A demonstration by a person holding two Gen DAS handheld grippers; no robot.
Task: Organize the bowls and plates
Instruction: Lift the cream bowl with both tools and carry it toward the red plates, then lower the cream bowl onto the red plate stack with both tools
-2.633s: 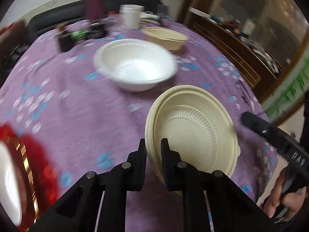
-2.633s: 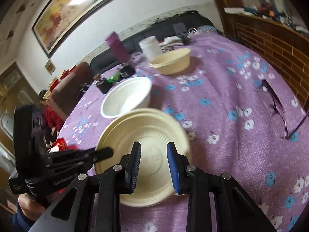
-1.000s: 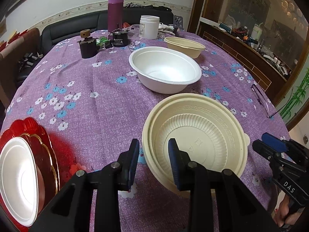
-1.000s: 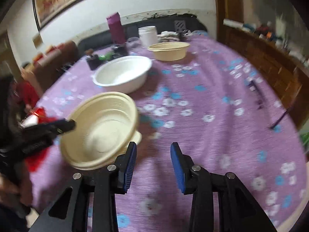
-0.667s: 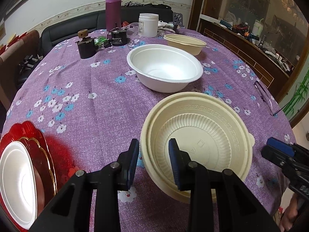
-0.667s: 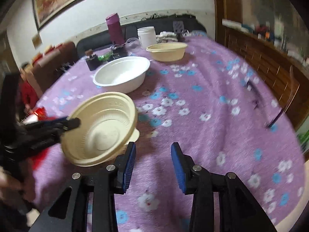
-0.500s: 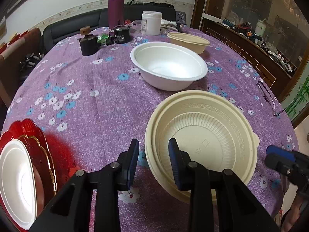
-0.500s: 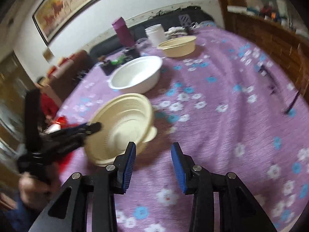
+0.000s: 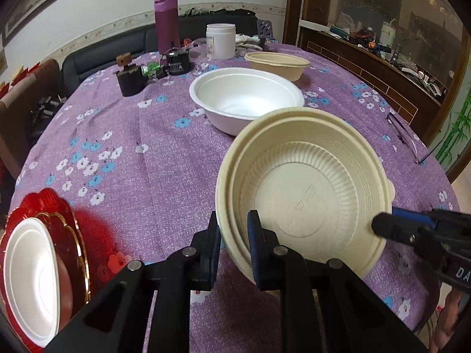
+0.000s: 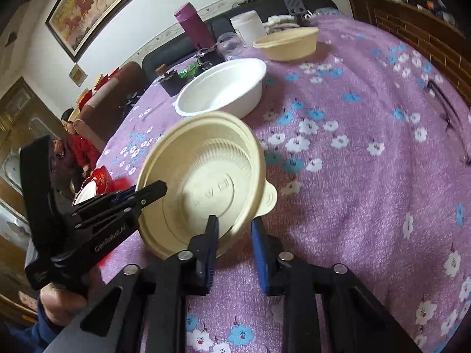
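Two nested cream bowls point(image 9: 306, 194) hang tilted above the purple flowered tablecloth point(image 9: 141, 153). My left gripper point(image 9: 234, 232) has its jaws closing on their near left rim, one finger outside and one inside, pads against the rims. In the right wrist view the same cream bowls point(image 10: 206, 176) face me. My right gripper point(image 10: 234, 232) is closing over their opposite rim, near the small tab, with the pads at the edge. Each gripper shows in the other's view: the right gripper point(image 9: 385, 226) and the left gripper point(image 10: 147, 191).
A large white bowl point(image 9: 247, 100) stands mid-table with another cream bowl point(image 9: 276, 63) behind it. A red plate point(image 9: 67, 235) bearing a white dish lies at the near left edge. A purple flask point(image 9: 166, 23), a white jar point(image 9: 220, 41) and eyeglasses point(image 9: 403, 138) are around. A seated person point(image 10: 79, 150) is beyond the table.
The cream bowls have tipped up and shifted right. The right gripper has swung in from beside them onto their rim. Both pairs of jaws have narrowed.
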